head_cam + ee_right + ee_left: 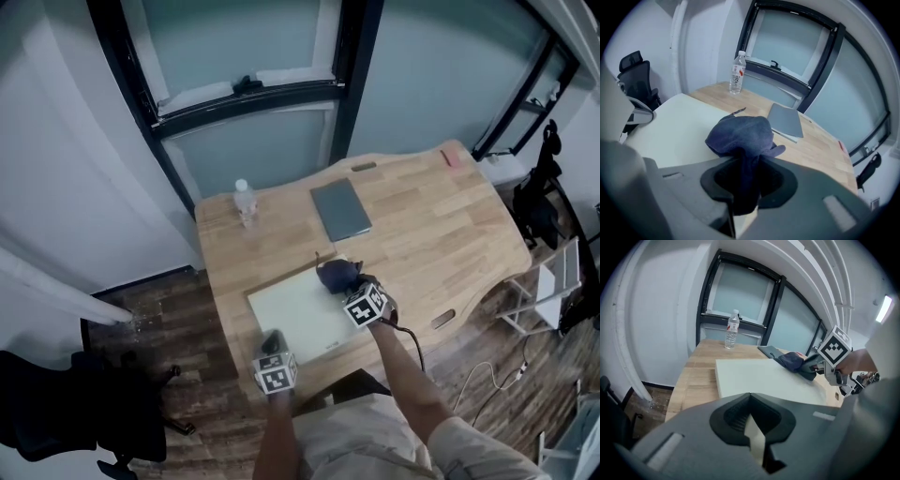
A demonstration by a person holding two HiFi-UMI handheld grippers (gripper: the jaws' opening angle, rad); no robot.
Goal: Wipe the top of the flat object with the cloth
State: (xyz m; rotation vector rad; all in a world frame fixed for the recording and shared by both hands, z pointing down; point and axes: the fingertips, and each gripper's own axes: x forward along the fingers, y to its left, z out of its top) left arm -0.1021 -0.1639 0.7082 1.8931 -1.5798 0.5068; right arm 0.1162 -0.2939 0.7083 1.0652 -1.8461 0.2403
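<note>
My left jaws are drawn close together, with only a thin pale sliver showing in the slit between them; I cannot tell whether that sliver is something pinched or only surface seen through the gap. The left gripper [272, 343] sits at the near left corner of the pale board [298, 317], which lies flat on the wooden table [441, 217] close to my edge. Off the table to the left, a black office chair [56, 412] stands on the dark floor. Near the table's far left corner a clear water bottle [245, 202] stands upright, well apart from the board.

Further right, my right jaws are clamped on the dark blue cloth [740, 133], a tail of it running down between them. The cloth is bunched in a mound and rests on the board's far right corner, just ahead of the right gripper [350, 283]. Beyond the cloth a thin grey slab [341, 208] lies flat on the wood, near the board but apart from it. At the table's far right corner lies a small pinkish item [452, 155], too small to make out.
</note>
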